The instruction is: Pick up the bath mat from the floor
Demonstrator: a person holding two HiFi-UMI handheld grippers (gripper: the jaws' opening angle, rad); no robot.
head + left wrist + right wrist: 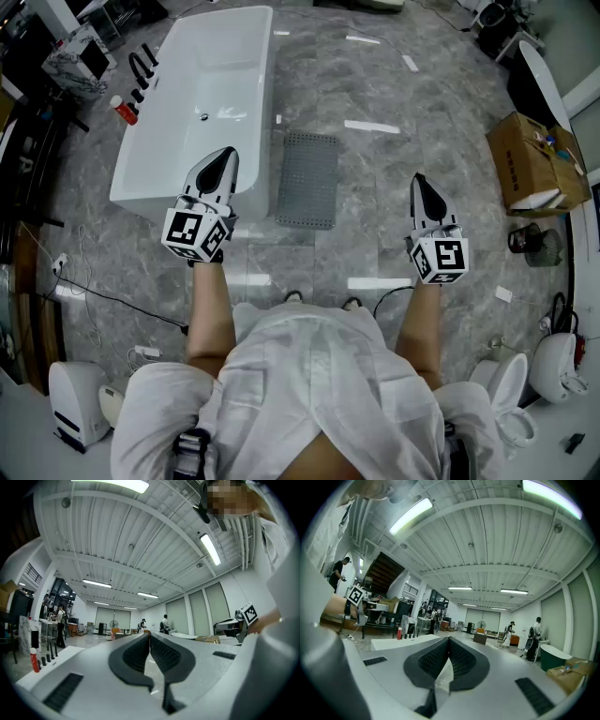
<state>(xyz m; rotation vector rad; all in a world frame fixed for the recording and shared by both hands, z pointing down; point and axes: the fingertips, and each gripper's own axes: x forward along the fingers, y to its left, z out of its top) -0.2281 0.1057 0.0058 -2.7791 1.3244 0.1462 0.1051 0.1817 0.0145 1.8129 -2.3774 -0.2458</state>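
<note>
- Bath mat (307, 178) lay flat on the floor (422, 122), left edge just beside the bathtub (202, 103), ahead of the person's feet.
- Left gripper (225, 159) and right gripper (419, 183) were both pressed together with nothing between the jaws, held up well apart from the mat.
- Risk: reaching down without spreading the jaws would only poke the mat.
- Risk: a flat mat offers no raised edge, so the pads could skid on the glossy tile.
- Risk: the tub side looked cramped, so the left gripper could knock the wall.
</note>
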